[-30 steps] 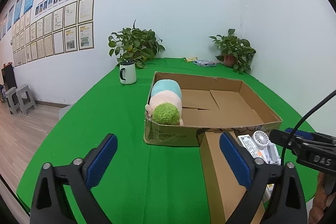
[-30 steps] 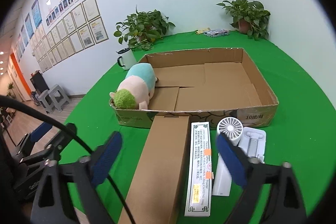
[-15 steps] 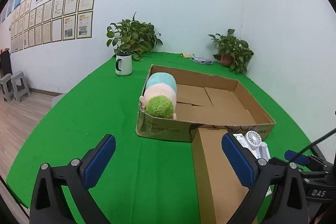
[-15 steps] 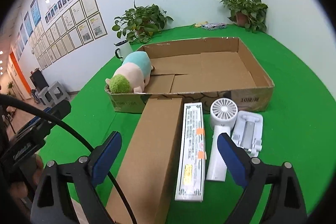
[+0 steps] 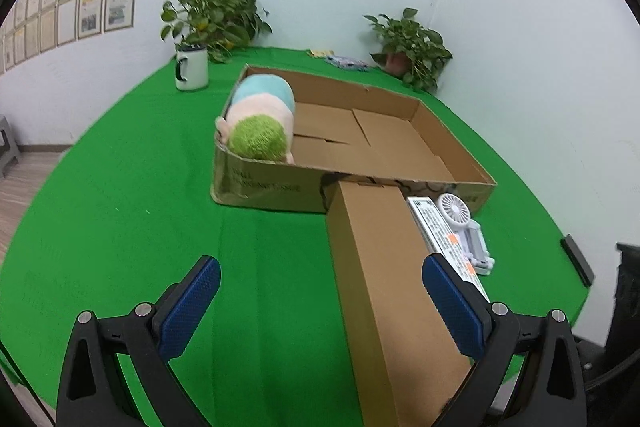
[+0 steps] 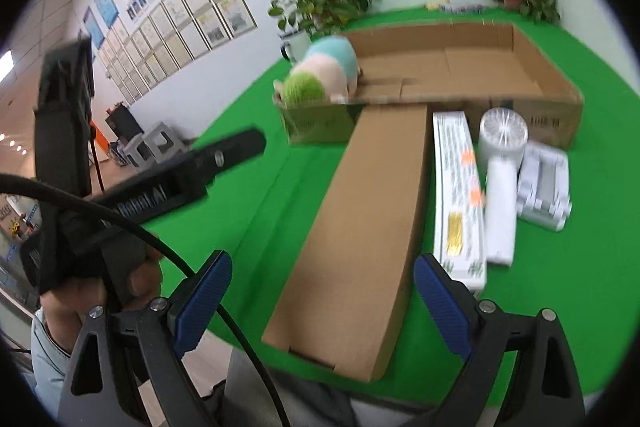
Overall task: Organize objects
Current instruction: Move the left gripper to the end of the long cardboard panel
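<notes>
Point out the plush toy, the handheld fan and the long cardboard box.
plush toy [image 5: 260, 137], left wrist view, green furry end.
handheld fan [image 6: 503, 137], right wrist view, round head grille.
long cardboard box [image 6: 368, 227], right wrist view, top face.

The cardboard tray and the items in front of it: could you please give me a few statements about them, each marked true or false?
1. The plush toy lies inside the cardboard tray. True.
2. The handheld fan is inside the tray. False: it lies on the green cloth in front of the tray.
3. The long brown box lies outside the tray, one end against its front wall. True.
4. The right gripper is shut on the long white box. False: it is open and holds nothing.
5. The white mug stands in the tray. False: it stands on the cloth beside it.
</notes>
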Available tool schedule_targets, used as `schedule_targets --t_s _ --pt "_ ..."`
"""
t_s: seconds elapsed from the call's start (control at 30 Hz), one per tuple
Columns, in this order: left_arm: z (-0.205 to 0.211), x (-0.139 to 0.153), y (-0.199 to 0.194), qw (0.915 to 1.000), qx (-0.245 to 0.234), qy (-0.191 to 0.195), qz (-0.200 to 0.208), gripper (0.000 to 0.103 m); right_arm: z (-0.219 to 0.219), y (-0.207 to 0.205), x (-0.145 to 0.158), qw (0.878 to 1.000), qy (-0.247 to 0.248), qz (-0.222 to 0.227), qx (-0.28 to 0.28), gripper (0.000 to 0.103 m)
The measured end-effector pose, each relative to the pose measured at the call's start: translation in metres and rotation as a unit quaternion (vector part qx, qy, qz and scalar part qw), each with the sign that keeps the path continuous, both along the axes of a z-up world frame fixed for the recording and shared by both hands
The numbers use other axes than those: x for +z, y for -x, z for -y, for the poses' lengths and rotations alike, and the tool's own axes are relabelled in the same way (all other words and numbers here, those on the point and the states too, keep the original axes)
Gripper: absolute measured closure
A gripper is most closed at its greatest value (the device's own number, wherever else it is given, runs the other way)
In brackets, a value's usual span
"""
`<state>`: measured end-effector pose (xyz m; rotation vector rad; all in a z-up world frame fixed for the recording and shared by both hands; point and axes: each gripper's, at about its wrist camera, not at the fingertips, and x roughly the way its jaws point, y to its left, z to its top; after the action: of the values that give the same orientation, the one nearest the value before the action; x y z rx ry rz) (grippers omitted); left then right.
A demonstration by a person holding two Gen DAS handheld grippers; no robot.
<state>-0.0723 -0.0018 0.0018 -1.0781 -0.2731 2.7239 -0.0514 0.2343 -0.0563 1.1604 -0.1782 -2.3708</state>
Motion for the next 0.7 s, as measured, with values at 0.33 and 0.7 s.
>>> schedule_targets --t_s 0.33,0.7 --pt "-0.001 -0.041 0.022 0.9938 -0.050 -0.065 0.076 0.003 0.017 -0.010 -0.018 0.998 -0.064 0.004 -0.004 0.010" --pt "-0.008 -0.087 0.042 0.9675 -0.116 -0.156 0.162 0.008 0.027 -0.008 -0.027 0.996 -0.091 0.017 -0.003 0.009"
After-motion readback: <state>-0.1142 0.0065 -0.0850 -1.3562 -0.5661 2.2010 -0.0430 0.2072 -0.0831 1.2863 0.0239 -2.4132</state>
